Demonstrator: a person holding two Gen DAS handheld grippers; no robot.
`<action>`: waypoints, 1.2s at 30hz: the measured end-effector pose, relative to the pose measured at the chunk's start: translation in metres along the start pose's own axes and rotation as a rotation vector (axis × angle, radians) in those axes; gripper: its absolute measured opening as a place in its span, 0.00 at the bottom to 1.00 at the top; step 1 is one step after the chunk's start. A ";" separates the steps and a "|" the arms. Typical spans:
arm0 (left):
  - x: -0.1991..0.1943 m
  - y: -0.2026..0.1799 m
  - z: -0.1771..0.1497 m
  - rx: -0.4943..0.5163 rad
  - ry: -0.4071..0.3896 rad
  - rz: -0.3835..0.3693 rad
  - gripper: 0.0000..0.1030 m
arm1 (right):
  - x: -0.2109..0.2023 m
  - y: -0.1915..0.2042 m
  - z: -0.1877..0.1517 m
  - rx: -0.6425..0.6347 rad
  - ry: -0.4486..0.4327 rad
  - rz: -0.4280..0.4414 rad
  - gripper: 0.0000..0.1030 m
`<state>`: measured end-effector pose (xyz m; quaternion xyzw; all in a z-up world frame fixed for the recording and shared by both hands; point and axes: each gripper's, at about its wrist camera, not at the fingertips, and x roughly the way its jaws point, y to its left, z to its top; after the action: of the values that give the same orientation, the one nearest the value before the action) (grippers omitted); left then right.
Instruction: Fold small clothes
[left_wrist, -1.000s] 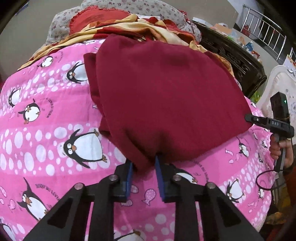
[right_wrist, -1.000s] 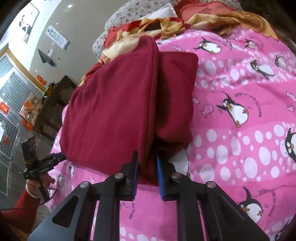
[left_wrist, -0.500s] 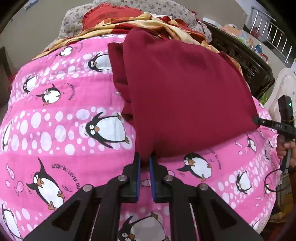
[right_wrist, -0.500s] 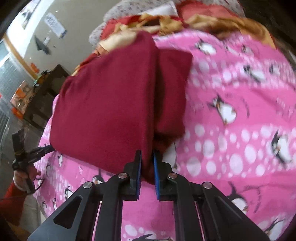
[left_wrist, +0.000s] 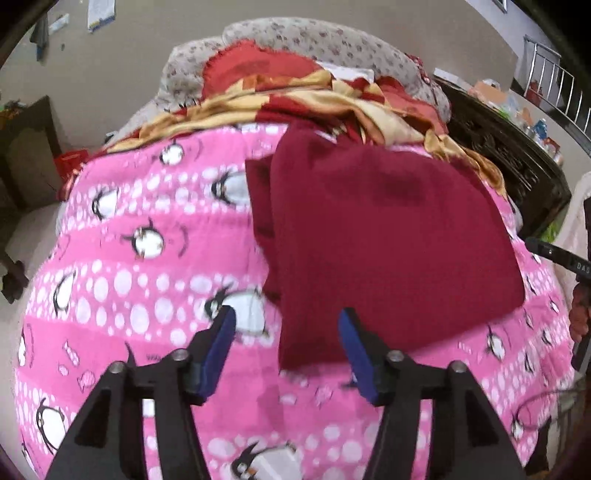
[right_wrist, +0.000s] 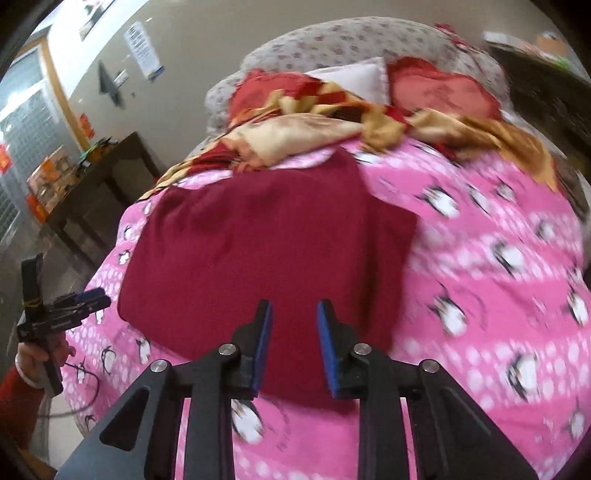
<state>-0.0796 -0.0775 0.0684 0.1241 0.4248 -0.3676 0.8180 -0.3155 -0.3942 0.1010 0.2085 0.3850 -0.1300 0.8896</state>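
A dark red garment (left_wrist: 384, 236) lies folded flat on the pink penguin blanket (left_wrist: 147, 280). My left gripper (left_wrist: 286, 325) is open and empty, raised just above the garment's near corner. In the right wrist view the same garment (right_wrist: 258, 240) lies flat, a narrower layer sticking out on its right side. My right gripper (right_wrist: 294, 317) is open and empty, hovering over the garment's near edge. The left gripper also shows at the left edge of the right wrist view (right_wrist: 92, 297).
A red and gold cloth (left_wrist: 314, 99) and floral pillows (left_wrist: 295, 40) lie at the bed's far end. A dark wooden table (left_wrist: 509, 147) stands right of the bed. Another dark table (right_wrist: 88, 192) stands by the wall.
Both grippers let go of the garment's near edge, opened and pulled back and up. The garment now lies flat on the blanket.
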 end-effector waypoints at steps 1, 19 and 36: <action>0.004 -0.004 0.003 0.002 -0.001 0.018 0.62 | 0.007 0.008 0.006 -0.018 0.000 0.007 0.35; 0.064 -0.007 0.014 -0.065 0.052 0.124 0.64 | 0.133 0.110 0.089 -0.120 0.020 0.080 0.35; 0.062 0.013 0.003 -0.169 0.037 0.059 0.74 | 0.181 0.142 0.115 -0.145 0.075 0.071 0.40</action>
<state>-0.0453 -0.1007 0.0198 0.0738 0.4657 -0.3040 0.8278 -0.0660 -0.3363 0.0765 0.1618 0.4186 -0.0621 0.8915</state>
